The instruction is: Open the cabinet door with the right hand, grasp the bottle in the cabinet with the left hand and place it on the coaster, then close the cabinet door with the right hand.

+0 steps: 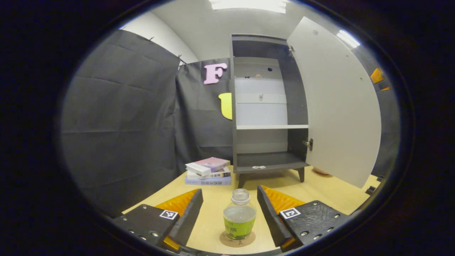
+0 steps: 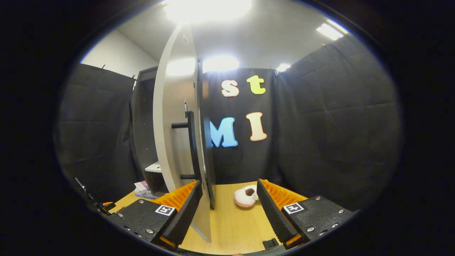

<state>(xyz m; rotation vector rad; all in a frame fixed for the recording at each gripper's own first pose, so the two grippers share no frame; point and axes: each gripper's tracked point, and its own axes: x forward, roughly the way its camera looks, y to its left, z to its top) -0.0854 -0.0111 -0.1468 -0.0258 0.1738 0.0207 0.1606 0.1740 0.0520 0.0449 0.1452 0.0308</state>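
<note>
Cabinet (image 1: 270,106) stands open and empty on the worktop (image 1: 217,202), its door (image 1: 334,103) swung wide. Closing it carelessly could swing the door's edge into the right claw (image 2: 229,199), which gapes empty beside that edge, near the handle (image 2: 192,149). Bottle (image 1: 239,218) sits upright on the coaster (image 1: 237,240) between the spread fingers of the left claw (image 1: 230,208), untouched; a sideways drift on retreat could topple it.

A staged recording booth: black cloth walls (image 1: 121,117) (ceiling strip lights (image 1: 249,4)) around a wooden table (image 1: 213,209)
</note>
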